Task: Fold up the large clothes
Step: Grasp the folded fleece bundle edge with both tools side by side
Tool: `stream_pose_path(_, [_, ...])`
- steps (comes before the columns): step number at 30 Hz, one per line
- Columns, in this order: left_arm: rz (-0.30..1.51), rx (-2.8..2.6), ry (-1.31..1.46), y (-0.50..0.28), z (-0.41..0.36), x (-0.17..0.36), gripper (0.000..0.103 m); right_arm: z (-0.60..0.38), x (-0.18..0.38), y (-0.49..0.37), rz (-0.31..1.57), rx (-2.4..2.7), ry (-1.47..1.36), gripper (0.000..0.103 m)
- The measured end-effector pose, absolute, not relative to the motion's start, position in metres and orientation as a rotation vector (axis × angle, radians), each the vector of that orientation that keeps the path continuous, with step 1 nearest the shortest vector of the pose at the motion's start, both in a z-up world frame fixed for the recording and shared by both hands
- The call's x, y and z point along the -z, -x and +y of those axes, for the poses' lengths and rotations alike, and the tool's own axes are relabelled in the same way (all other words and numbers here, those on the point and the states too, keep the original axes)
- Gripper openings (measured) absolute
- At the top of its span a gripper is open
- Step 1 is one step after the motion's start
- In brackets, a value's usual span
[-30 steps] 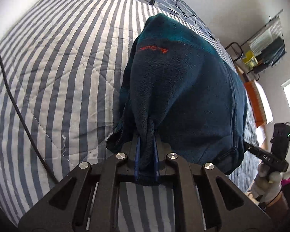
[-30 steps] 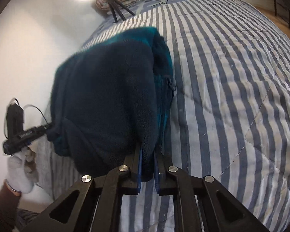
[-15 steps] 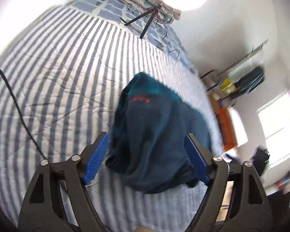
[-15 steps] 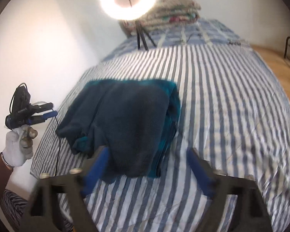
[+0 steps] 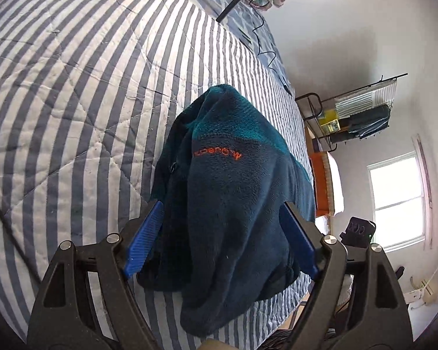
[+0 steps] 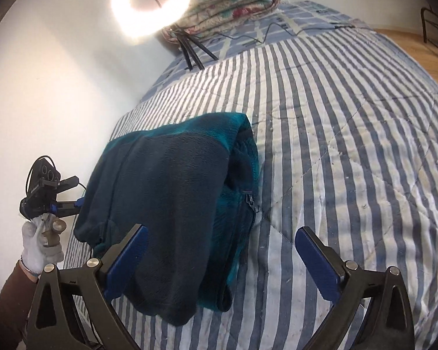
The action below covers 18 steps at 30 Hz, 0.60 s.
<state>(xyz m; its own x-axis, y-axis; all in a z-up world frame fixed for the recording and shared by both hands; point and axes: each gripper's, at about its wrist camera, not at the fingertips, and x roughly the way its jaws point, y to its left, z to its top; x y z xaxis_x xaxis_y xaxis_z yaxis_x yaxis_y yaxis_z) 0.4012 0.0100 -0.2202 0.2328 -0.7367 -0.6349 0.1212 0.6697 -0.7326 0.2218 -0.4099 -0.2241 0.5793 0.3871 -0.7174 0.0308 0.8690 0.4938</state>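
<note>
A dark navy and teal fleece jacket with an orange logo lies folded on the striped bed; it also shows in the right wrist view, zipper on its right side. My left gripper is open and empty, its blue pads either side of the jacket's near edge, above it. My right gripper is open and empty over the jacket's near right corner. The left gripper also appears at the left of the right wrist view, held by a white-gloved hand.
The blue and white striped quilt covers the bed. A ring light on a tripod and folded floral blankets stand at the far end. A metal rack and window are beside the bed. A black cable runs across the quilt.
Both grippers were shut on the jacket's near edge a second ago. They opened, let the jacket drop onto the bed, and pulled back above it.
</note>
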Motion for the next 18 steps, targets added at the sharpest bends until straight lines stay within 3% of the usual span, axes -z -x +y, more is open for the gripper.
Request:
stream_pose_path(8, [1.263,0.644,0.557,-0.436,-0.023,0.254,0.084,-0.416,0.255,-0.248,0.985,-0.259,-0.556,0.102])
stream_pose_path(11, [1.279,0.657,0.595,-0.443,-0.023,0.27,0.088,-0.418,0.265,-0.256,0.981,-0.281,-0.597,0.103])
stream_pose_path(18, [1.239,0.697,0.598,-0.456,-0.039,0.277,0.09,-0.42,0.27,-0.27,0.966,-0.37,-0.657,0.103])
